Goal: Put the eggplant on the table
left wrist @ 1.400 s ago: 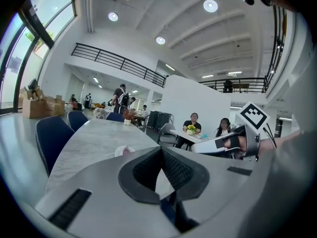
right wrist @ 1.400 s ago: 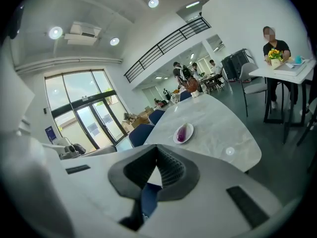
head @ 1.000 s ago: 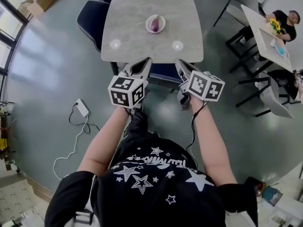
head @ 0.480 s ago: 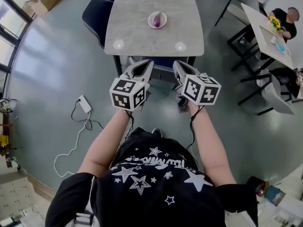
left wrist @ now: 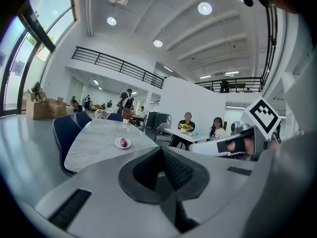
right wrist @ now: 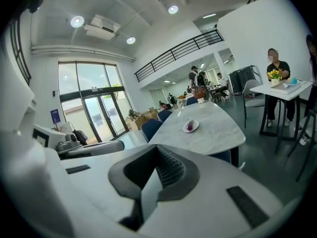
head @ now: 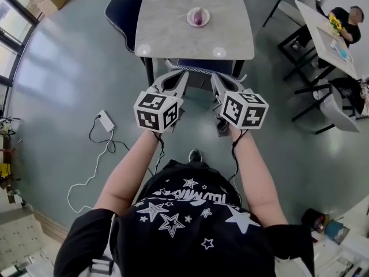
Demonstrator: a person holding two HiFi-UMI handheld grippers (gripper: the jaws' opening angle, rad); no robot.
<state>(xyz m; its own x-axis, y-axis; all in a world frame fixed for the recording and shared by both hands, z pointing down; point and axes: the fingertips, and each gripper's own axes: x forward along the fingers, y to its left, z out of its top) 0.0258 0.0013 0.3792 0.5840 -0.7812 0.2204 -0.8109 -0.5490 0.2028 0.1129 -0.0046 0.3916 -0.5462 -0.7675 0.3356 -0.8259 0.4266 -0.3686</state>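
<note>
A purple eggplant (head: 199,17) lies in a small white plate (head: 192,18) at the middle of a grey marble table (head: 173,33). Both grippers hang over the floor, short of the table's near edge. My left gripper (head: 179,77) and right gripper (head: 217,79) point toward the table side by side, each shut with nothing between its jaws. The left gripper view shows the eggplant (left wrist: 123,142) far off beyond the shut left gripper (left wrist: 160,151). In the right gripper view the eggplant (right wrist: 189,126) likewise lies well beyond the right gripper (right wrist: 157,149).
A blue chair (head: 199,68) is tucked under the table's near edge, and more blue chairs (head: 123,10) stand at its left. A white power strip (head: 104,120) with cable lies on the floor at left. At right, a person sits at another table (head: 323,30) among black chairs (head: 331,105).
The table and plate have shifted up and away in the head view, its near edge now farther from the grippers. Both grippers stay shut and side by side.
</note>
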